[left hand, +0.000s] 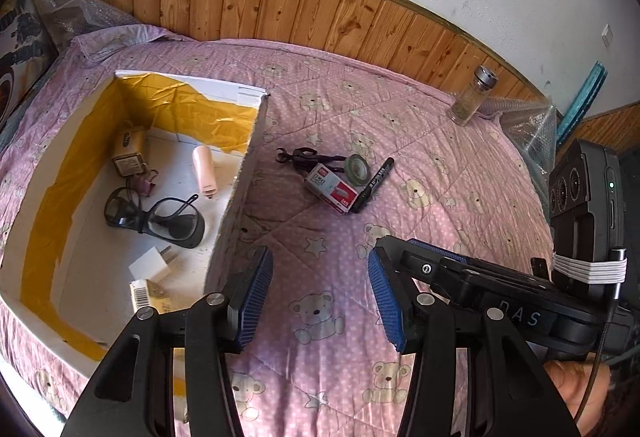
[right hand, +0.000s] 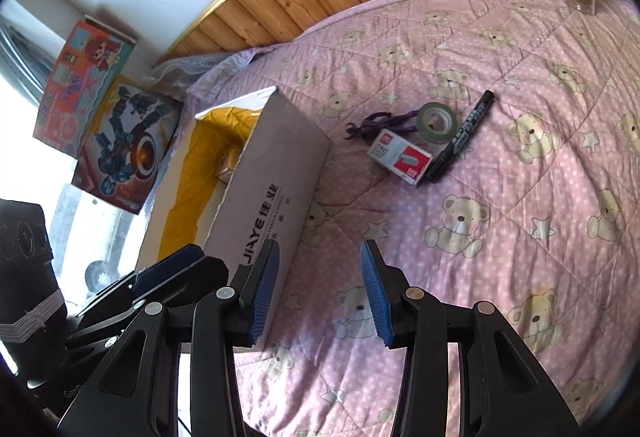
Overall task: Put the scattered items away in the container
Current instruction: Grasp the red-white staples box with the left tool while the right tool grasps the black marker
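Above the pink quilt (left hand: pixel 420 165), beside the box (right hand: pixel 276 173), both my grippers (left hand: pixel 320 293) (right hand: pixel 320 289) hang spread, empty, short of the marker (left hand: pixel 374 184).

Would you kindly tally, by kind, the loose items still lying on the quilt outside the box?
Staple box: 1
Black marker: 1
Tape roll: 1
Purple clip-like item: 1
Glass jar: 1
Total: 5
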The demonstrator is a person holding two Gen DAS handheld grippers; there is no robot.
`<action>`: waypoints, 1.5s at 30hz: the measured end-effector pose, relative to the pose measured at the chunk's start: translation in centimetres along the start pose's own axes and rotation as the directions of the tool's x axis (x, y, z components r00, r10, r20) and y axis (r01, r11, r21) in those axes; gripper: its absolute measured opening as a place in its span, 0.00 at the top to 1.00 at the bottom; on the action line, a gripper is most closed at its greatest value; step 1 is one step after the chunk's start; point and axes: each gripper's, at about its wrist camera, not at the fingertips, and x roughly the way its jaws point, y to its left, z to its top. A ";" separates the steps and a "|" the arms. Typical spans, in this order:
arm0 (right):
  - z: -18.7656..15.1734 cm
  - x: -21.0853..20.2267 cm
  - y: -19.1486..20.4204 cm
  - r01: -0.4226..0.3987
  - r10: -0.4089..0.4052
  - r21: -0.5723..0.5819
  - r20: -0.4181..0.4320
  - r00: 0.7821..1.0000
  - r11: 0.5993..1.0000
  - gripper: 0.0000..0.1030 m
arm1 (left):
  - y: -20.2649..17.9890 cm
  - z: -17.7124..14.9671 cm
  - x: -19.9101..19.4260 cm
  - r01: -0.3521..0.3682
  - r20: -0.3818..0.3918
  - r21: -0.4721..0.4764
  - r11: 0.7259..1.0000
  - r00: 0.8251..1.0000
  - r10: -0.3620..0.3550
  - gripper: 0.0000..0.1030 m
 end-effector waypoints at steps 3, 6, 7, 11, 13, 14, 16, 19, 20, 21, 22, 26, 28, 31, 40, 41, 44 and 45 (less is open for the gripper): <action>1.4 0.3 -2.2 0.022 -0.023 0.048 0.019 1.000 0.999 0.63 | -0.8 1.0 2.0 0.008 -0.021 -0.004 1.000 1.000 -0.008 0.46; 3.0 1.0 -4.5 0.043 -0.046 0.101 0.023 0.999 0.994 0.64 | -1.4 1.9 4.3 0.013 -0.042 -0.011 1.000 0.999 -0.014 0.43; 3.5 1.4 -5.2 0.054 -0.057 0.115 0.021 0.998 0.992 0.64 | -1.5 2.2 5.2 0.011 -0.050 -0.018 1.000 0.999 -0.012 0.43; 5.6 3.3 -7.9 0.098 -0.100 0.153 0.006 0.995 0.983 0.64 | -1.4 3.4 9.1 -0.002 -0.088 -0.068 0.998 0.996 -0.004 0.43; 6.6 4.6 -8.9 0.128 -0.128 0.142 -0.013 0.992 0.981 0.64 | -1.4 4.0 11.1 -0.012 -0.104 -0.092 0.996 0.995 0.003 0.43; 7.0 5.3 -9.2 0.153 -0.151 0.130 -0.025 0.988 0.980 0.64 | -1.4 4.3 12.0 -0.018 -0.111 -0.100 0.995 0.994 0.007 0.43; 7.7 6.8 -9.6 0.185 -0.181 0.089 -0.050 0.982 0.979 0.64 | -1.3 4.9 13.8 -0.042 -0.120 -0.115 0.992 0.992 0.028 0.43; 8.6 8.8 -9.9 0.230 -0.228 0.027 -0.073 0.971 0.973 0.64 | -0.8 5.6 15.9 -0.065 -0.121 -0.145 0.987 0.992 0.047 0.43; 8.9 9.4 -10.1 0.249 -0.247 0.014 -0.082 0.966 0.969 0.64 | -0.6 5.8 16.5 -0.071 -0.123 -0.153 0.986 0.991 0.052 0.44; 9.0 10.1 -10.3 0.257 -0.256 0.001 -0.093 0.962 0.966 0.64 | -0.4 6.0 17.1 -0.079 -0.125 -0.162 0.984 0.990 0.059 0.44; 9.1 10.7 -10.6 0.262 -0.261 -0.010 -0.105 0.959 0.965 0.64 | -0.2 6.1 17.7 -0.080 -0.125 -0.173 0.982 0.990 0.059 0.43; 9.1 12.0 -10.8 0.267 -0.272 -0.069 -0.091 0.958 0.961 0.66 | 0.9 6.5 20.1 -0.098 -0.143 -0.211 0.973 0.987 0.068 0.44; 9.2 12.2 -10.6 0.267 -0.276 -0.109 -0.087 0.957 0.958 0.68 | 1.6 6.4 21.1 -0.099 -0.165 -0.236 0.967 0.984 0.061 0.44; 9.6 11.6 -10.7 0.330 -0.347 -0.174 -0.079 0.935 0.928 0.80 | 1.5 6.4 21.7 -0.098 -0.153 -0.212 0.972 0.986 0.066 0.36; 10.5 10.0 -14.3 0.379 -0.392 -0.154 -0.061 0.918 0.912 0.85 | -2.8 5.8 23.3 -0.203 -0.093 0.058 0.977 0.974 0.208 0.37; 10.5 9.9 -14.4 0.368 -0.379 -0.149 -0.049 0.924 0.918 0.85 | -3.2 5.6 23.3 -0.219 -0.069 0.092 0.971 0.972 0.226 0.40; 10.7 9.8 -15.0 0.326 -0.331 -0.130 -0.022 0.943 0.936 0.87 | -2.4 5.6 22.9 -0.187 -0.041 0.080 0.979 0.981 0.191 0.49; 10.8 9.6 -15.2 0.310 -0.315 -0.121 -0.019 0.949 0.943 0.87 | -1.9 5.8 22.6 -0.149 -0.038 0.046 0.988 0.988 0.151 0.51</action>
